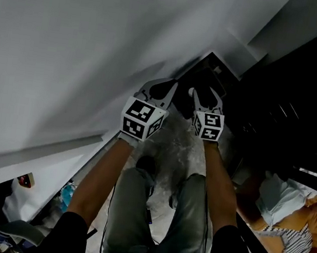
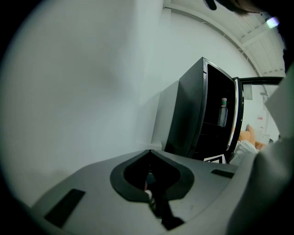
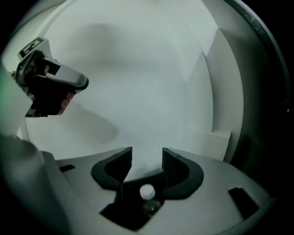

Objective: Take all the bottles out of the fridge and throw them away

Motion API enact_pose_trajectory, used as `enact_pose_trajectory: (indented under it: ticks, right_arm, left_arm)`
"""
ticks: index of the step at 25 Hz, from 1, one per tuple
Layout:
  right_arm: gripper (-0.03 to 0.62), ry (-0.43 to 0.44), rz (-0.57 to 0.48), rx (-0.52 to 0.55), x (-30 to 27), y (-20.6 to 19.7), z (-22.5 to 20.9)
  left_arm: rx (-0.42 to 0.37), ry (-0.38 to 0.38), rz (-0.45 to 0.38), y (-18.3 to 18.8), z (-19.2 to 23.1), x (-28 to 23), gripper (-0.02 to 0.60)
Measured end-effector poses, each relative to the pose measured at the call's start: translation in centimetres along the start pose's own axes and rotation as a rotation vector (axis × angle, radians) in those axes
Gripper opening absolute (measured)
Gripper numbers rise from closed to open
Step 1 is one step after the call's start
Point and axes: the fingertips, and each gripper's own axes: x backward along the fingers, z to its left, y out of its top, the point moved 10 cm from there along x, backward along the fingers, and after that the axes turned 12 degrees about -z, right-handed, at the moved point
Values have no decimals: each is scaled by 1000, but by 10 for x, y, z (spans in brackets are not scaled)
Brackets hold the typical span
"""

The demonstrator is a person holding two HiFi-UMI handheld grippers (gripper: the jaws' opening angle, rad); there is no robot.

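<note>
1. We list a white wall [image 2: 82,92]. It fills the left of the head view and most of both gripper views.
2. A white boxed column [image 2: 160,120] stands against that wall, just beside the fridge's left flank.
3. The floor [image 1: 173,149] is pale and marbled. The person's legs [image 1: 134,208], in grey trousers, are seen from above over it.
4. Orange, white and striped cloths [image 1: 301,218] lie in a heap at the right of the head view. Mixed clutter [image 1: 19,190], too dim to sort, sits low at the left.
5. The left hand-held gripper [image 2: 149,155] has its jaws closed tip to tip with nothing between them. It faces the wall, with the fridge off to its right.
6. The right hand-held gripper [image 3: 147,159] has its jaws standing well apart and empty. Only bare wall shows through the gap. It is held level with the left one, and the two are near each other but not touching.
7. The fridge [image 2: 186,114] is tall and black and stands in the corner. Its door [image 2: 236,120] is swung open and the inside is dark.
8. One bottle [image 2: 223,112] stands upright in the opened fridge, well apart from both grippers. It is clear with a pale cap. We cannot tell whether it sits on a door rack or an inner shelf.
</note>
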Motion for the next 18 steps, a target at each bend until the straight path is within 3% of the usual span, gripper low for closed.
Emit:
enact_pose_trajectory:
  ticks: [4,10,15,18]
  right_arm:
    - [195,-25,-1,-1,22,59,2]
    - [186,-68,-45,2,76,221,16]
    - [108,-154,-90,14,124,371,34]
    - [39,-196,-97,-1,156,440,49]
  left_arm:
    - [10,-25,-6,52,-13,-3,0]
    - [19,-80,-26,181,-49,5,0]
    - [30,-129,-40,298,-84,24,0]
    - [28,-165,-25,349,-106,40,0]
